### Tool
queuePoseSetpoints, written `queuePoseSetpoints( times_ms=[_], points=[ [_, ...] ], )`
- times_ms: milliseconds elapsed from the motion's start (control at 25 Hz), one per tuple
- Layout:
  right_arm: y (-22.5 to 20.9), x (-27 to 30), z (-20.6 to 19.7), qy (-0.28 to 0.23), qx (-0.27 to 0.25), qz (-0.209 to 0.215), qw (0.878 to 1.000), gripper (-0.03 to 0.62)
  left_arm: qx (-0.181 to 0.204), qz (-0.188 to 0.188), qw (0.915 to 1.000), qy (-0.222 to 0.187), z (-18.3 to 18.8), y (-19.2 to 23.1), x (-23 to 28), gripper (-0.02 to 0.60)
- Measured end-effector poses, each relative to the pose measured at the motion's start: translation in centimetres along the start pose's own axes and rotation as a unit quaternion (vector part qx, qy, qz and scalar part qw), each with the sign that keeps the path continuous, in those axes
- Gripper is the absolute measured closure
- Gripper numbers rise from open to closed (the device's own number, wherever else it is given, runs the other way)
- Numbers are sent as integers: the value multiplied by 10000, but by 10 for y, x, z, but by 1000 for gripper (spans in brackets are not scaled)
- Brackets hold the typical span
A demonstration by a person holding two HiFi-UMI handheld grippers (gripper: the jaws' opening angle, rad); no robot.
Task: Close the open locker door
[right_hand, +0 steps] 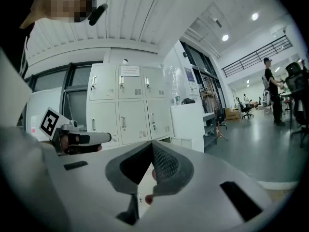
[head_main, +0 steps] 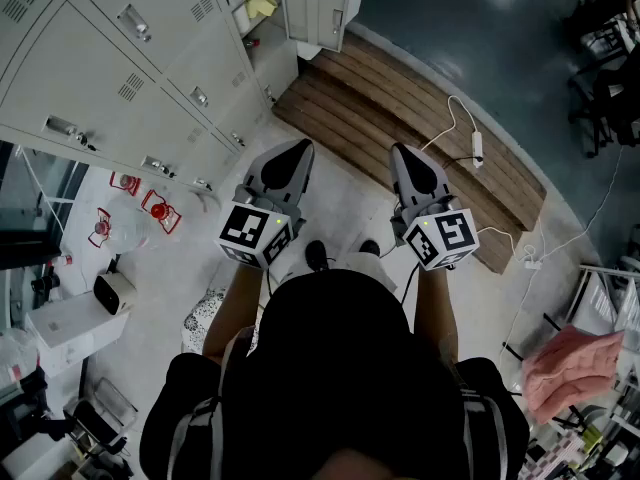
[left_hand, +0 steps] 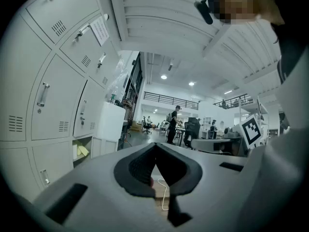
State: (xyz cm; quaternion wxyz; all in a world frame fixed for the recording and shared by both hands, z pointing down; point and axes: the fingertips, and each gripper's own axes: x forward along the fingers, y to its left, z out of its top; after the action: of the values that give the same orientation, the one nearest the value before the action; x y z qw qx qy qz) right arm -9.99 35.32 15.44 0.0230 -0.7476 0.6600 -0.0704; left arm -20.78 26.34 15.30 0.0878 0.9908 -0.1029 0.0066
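Note:
The grey locker bank (head_main: 110,68) runs along the upper left. At its far end one door (head_main: 315,13) stands open, with yellow things (head_main: 262,6) inside that compartment. In the left gripper view the open compartment (left_hand: 81,151) and its door (left_hand: 110,122) lie ahead to the left; in the right gripper view the door (right_hand: 186,120) is right of the lockers. My left gripper (head_main: 298,150) and right gripper (head_main: 404,154) are held level side by side, well short of the door. Both are shut and hold nothing; their tips meet (left_hand: 155,145) (right_hand: 152,144).
A wooden slatted platform (head_main: 400,138) lies ahead on the floor, with a white cable and adapter (head_main: 476,146) across it. Red items (head_main: 160,210) and a white box (head_main: 75,318) sit at the left, a pink cloth (head_main: 575,368) at the right. A person (left_hand: 172,124) stands far off.

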Motion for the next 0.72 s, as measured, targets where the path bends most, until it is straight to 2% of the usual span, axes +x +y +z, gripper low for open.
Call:
queuePoseSetpoints(
  times_ms=[440,720],
  points=[
    [2,-21,4,-19,-87,-81,9999,591,-19,-31,10000,53,-3,-15,-7,565],
    [2,-25,-2,-36,337,-15,9994,591,-39,-7,10000,55,-6,-9,-16,565]
  ],
)
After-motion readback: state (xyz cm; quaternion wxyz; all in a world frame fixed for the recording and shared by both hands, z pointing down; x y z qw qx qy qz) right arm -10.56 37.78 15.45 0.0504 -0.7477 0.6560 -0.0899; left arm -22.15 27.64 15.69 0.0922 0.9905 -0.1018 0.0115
